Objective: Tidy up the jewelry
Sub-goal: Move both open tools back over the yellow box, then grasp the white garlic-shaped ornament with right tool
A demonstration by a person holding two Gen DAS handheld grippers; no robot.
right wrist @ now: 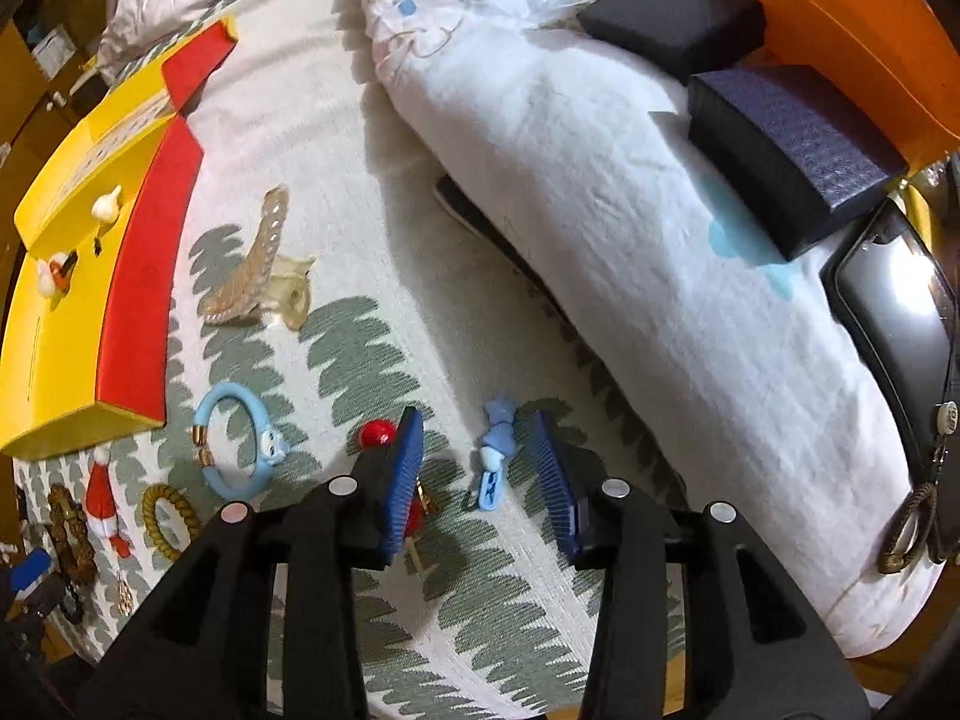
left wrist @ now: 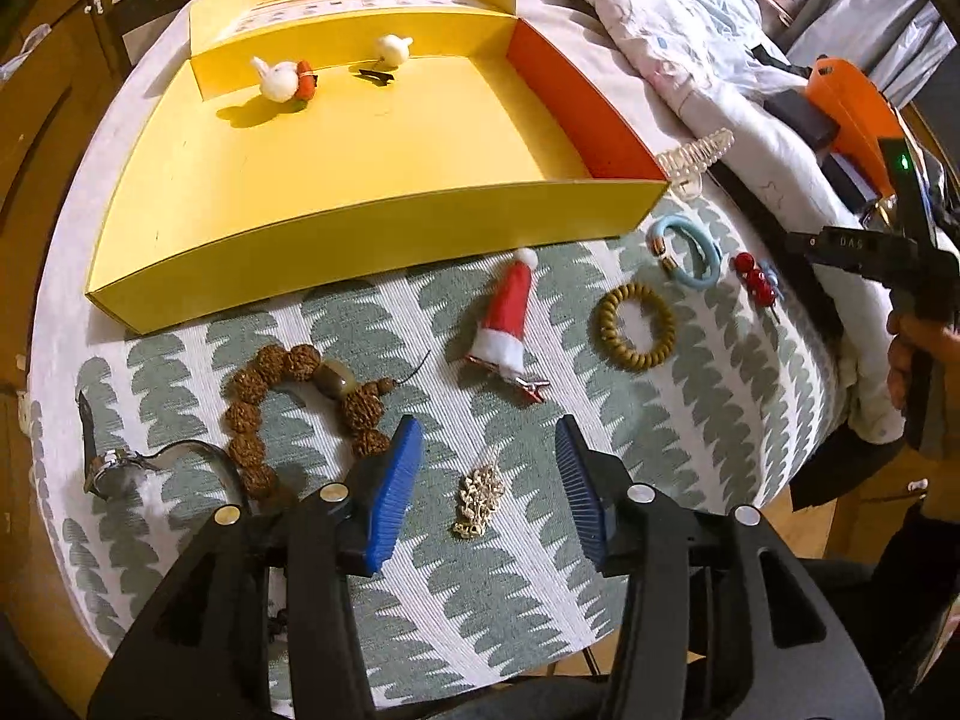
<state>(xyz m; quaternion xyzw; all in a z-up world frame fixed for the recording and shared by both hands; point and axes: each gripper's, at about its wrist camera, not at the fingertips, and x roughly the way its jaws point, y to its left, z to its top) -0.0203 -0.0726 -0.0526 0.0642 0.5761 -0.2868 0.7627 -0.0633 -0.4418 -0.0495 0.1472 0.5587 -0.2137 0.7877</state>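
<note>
My left gripper (left wrist: 487, 425) points down at the patterned cloth, open, and a small gold chain piece (left wrist: 477, 501) lies loose between its blue pads, touching neither. My right gripper (right wrist: 477, 417) is also open over a light-blue bow clip (right wrist: 493, 459), which rests on the cloth nearer the right pad. A red bead clip (right wrist: 377, 433) lies partly hidden behind its left finger. The yellow box (left wrist: 360, 228) with a red inner side stands beyond, with two white plush clips (left wrist: 281, 79) inside at the back.
On the cloth lie a brown bead bracelet (left wrist: 258, 396), a watch (left wrist: 114, 468), a Santa-hat clip (left wrist: 507, 318), a coil hair tie (left wrist: 636, 326), a blue bangle (left wrist: 684, 252) and a clear claw clip (right wrist: 258, 264). A white quilt (right wrist: 600, 180), dark boxes (right wrist: 786, 150) and a phone (right wrist: 894, 300) sit to the right.
</note>
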